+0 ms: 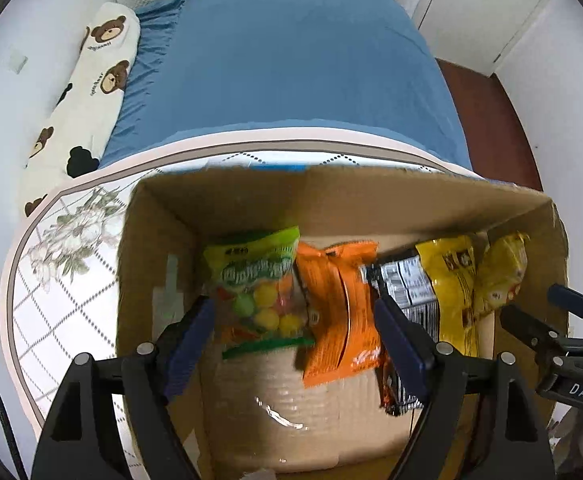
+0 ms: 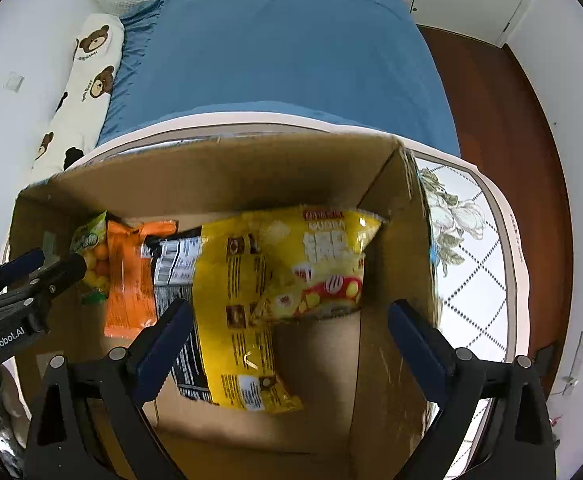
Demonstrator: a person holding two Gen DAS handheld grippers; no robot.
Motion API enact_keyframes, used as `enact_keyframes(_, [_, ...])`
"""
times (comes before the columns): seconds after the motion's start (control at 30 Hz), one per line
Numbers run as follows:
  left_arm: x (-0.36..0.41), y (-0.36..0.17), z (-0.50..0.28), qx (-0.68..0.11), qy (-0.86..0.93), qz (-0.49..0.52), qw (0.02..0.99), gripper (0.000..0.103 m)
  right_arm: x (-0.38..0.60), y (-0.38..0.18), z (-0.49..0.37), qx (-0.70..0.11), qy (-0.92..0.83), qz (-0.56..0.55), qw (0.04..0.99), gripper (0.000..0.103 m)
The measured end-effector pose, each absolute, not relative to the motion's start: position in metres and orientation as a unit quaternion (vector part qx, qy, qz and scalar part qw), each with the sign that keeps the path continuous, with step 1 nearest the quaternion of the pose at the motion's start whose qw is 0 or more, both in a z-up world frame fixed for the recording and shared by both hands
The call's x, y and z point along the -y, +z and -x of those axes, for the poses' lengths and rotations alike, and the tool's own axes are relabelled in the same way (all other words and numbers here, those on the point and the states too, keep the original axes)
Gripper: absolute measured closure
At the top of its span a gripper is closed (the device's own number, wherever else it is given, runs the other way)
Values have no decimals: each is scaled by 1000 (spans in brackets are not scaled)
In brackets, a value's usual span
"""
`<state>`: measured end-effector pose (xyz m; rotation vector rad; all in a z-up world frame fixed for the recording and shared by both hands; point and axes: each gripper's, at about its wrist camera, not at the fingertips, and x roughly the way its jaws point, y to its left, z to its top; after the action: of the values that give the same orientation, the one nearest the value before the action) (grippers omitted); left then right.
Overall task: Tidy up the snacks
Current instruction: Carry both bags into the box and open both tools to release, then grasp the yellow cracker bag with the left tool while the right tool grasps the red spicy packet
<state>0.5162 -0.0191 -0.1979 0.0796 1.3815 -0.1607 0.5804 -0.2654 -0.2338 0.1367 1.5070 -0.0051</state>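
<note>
Inside the cardboard box [image 1: 251, 196], standing in a row against the far wall: green candy bag [image 1: 257, 280], orange packet [image 1: 337, 308], black-and-white packet [image 1: 405, 284], two yellow bags [image 2: 291, 280]. Above them, left gripper [image 1: 295, 332] and right gripper [image 2: 289, 332], both released, jaws spread wide, grasping nothing. Under the box, a patterned round table [image 1: 51, 280].
</note>
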Motion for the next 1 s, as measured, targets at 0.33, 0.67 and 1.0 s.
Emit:
enact_keyframes(0.33, [12,-154,-447,-571,-71,-52,816,22,248,-203,-521,-638,-4,-49,769,3])
enact_keyframes(0.67, [0,-96,-382,-519,-84,-25,850,22,228,-132,-469,-571,15,-46,819,3])
enact_keyframes(1.0, [-13,-57,-319,-491,-93,-6,866,22,218,-79,-404,-534,30,-68,842,3])
